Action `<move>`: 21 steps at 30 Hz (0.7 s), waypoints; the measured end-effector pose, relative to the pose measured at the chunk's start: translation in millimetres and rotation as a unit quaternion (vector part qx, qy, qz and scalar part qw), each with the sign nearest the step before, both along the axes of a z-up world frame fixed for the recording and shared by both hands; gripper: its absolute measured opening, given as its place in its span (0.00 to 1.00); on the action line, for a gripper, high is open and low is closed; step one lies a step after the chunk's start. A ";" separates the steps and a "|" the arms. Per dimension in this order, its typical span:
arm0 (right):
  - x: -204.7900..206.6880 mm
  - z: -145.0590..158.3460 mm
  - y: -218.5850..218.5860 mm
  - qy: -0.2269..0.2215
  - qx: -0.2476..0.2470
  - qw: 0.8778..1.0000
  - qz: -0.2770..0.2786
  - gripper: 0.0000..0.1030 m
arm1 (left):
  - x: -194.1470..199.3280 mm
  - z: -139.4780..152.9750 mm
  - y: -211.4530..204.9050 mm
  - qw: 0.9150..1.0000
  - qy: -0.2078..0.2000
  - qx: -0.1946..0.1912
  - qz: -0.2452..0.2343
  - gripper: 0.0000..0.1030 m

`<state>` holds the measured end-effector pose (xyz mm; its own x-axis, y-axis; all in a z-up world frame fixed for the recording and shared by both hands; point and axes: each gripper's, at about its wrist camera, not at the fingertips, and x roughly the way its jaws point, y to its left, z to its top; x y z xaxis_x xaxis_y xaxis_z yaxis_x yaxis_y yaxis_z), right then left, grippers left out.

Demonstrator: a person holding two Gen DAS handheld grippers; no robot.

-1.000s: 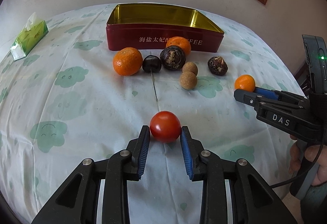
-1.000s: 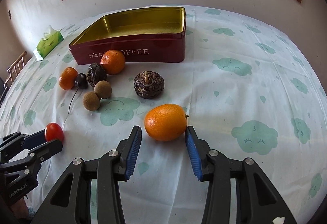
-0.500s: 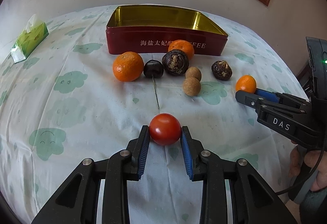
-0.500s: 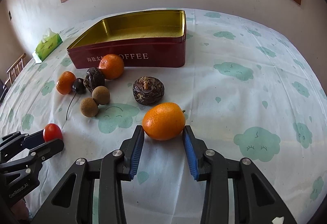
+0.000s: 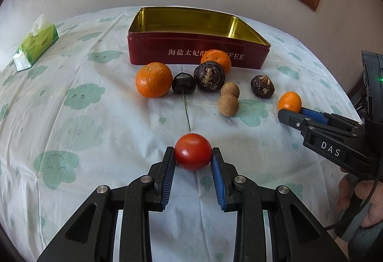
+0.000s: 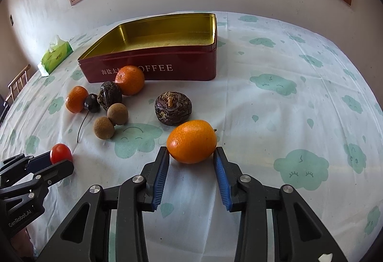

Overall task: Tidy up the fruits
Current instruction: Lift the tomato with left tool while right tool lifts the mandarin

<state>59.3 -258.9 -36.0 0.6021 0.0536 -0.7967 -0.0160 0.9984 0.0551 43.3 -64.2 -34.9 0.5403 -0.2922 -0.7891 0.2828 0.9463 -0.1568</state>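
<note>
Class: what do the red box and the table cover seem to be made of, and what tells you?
Red box: probably tin-plate metal; glossy red outside, shiny gold inside, thin rolled rim.
Table cover: looks like thin printed cotton, matte, creased along fold lines; exact fibre unclear.

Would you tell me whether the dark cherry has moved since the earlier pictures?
No. The cherry lies where it did: in front of the red tin, between the large orange and the wrinkled brown fruit.

Red cherry tomato [image 5: 193, 151] pinched between the left tool's [image 5: 193, 159] blue pads, above the cloud-print tablecloth [image 5: 71, 132].
</note>
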 end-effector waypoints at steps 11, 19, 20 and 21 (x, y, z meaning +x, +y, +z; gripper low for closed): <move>-0.2 0.3 -0.7 0.000 0.001 1.000 0.000 0.34 | 1.7 0.1 6.1 1.000 -0.002 0.008 0.015 0.30; -2.0 0.7 -0.9 0.001 0.003 1.000 -0.003 0.34 | 2.6 0.2 7.0 1.000 -0.005 0.019 0.022 0.30; -2.6 1.1 -0.6 0.001 0.004 1.000 -0.004 0.34 | 2.7 0.3 6.4 1.000 -0.005 0.021 0.023 0.30; -3.2 1.3 -0.3 0.001 0.004 1.000 -0.004 0.34 | 2.9 0.4 6.1 0.999 -0.006 0.023 0.023 0.30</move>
<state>56.1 -259.2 -34.7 0.6006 0.0558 -0.7976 -0.0087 0.9980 0.0632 46.2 -58.0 -34.5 0.5615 -0.2305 -0.7947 0.2406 0.9644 -0.1098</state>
